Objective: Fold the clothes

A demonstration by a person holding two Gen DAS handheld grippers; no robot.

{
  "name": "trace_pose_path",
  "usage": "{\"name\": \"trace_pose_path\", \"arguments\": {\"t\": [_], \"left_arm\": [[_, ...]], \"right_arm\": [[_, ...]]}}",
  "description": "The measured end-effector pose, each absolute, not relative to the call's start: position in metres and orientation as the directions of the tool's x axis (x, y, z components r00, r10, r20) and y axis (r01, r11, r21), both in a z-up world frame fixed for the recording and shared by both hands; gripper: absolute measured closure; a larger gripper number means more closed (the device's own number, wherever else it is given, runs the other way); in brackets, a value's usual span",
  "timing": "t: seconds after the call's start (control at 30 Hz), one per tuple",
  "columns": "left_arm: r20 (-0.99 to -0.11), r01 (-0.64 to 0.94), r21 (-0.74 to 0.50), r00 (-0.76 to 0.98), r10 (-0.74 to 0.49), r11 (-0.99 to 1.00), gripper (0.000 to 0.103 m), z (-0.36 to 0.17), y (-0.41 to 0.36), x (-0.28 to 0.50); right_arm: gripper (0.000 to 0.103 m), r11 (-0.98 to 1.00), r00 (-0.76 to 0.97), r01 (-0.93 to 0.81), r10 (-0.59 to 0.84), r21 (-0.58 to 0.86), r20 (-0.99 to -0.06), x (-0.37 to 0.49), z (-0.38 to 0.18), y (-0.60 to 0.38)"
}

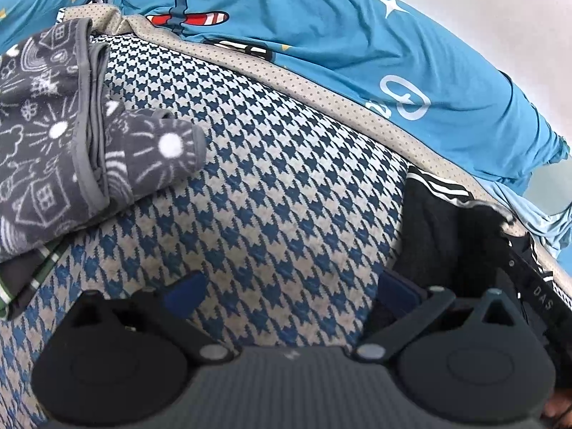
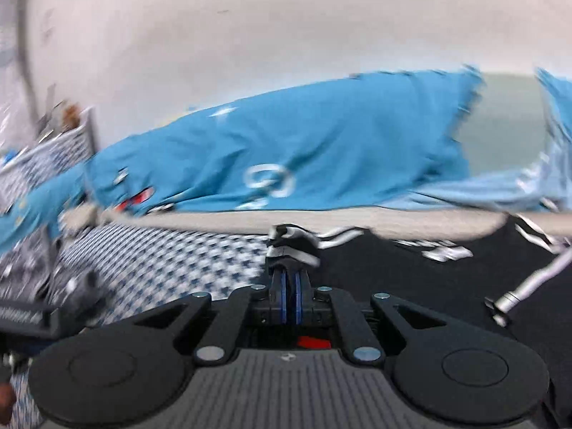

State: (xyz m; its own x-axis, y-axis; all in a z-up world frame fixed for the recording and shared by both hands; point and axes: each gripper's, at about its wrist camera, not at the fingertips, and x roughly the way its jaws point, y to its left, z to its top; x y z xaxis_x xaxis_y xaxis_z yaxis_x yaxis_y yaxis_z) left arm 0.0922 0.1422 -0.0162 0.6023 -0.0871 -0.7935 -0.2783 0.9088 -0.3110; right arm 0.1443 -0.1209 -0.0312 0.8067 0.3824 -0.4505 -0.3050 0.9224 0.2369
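On the houndstooth bedspread (image 1: 271, 164), the left gripper (image 1: 289, 286) hovers with its blue-padded fingers spread wide, nothing between them. Its camera alone shows a folded grey patterned garment (image 1: 53, 143) at the left and the black striped garment (image 1: 447, 214) just beside its right finger. Only the right wrist view — badly blurred — shows the right gripper (image 2: 290, 286) pinched tight on that black garment's striped edge (image 2: 291, 246). A blue printed sheet (image 2: 304, 150) lies behind.

Houndstooth bed cover (image 1: 271, 164): 1. Grey printed garment (image 1: 53, 136), folded, on the cover's left part: 1. Black striped garment (image 1: 439, 214), at the cover's right edge: 1. Blue printed quilt (image 1: 357, 35), behind the cover: 1.
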Motion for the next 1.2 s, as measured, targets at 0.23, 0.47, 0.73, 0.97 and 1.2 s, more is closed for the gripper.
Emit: {"name": "trace_pose_path", "arguments": {"t": [0.23, 0.47, 0.73, 0.97, 1.2], "left_arm": [[-0.796, -0.253, -0.301, 0.598, -0.095, 0.920, 0.001, -0.015, 0.130, 0.093], [-0.801, -0.224, -0.283, 0.591, -0.101, 0.933, 0.001, -0.018, 0.115, 0.094], [-0.808, -0.186, -0.241, 0.583, -0.091, 0.953, 0.001, -0.022, 0.094, 0.094], [-0.825, -0.164, -0.191, 0.561, -0.068, 0.968, 0.001, -0.029, 0.080, 0.095], [-0.847, -0.159, -0.133, 0.530, -0.029, 0.978, 0.000, -0.043, 0.074, 0.098]], "right_arm": [[0.083, 0.983, 0.825, -0.086, 0.161, 0.161, -0.542, 0.151, -0.043, -0.146], [0.076, 0.979, 0.835, -0.090, 0.174, 0.182, -0.522, 0.140, -0.027, -0.170], [0.076, 0.940, 0.766, -0.272, 0.342, 0.207, -0.544, 0.122, -0.026, -0.159], [0.076, 0.919, 0.703, -0.351, 0.386, 0.180, -0.597, 0.110, -0.043, -0.140], [0.075, 0.931, 0.689, -0.331, 0.352, 0.156, -0.634, 0.111, -0.053, -0.134]]}}
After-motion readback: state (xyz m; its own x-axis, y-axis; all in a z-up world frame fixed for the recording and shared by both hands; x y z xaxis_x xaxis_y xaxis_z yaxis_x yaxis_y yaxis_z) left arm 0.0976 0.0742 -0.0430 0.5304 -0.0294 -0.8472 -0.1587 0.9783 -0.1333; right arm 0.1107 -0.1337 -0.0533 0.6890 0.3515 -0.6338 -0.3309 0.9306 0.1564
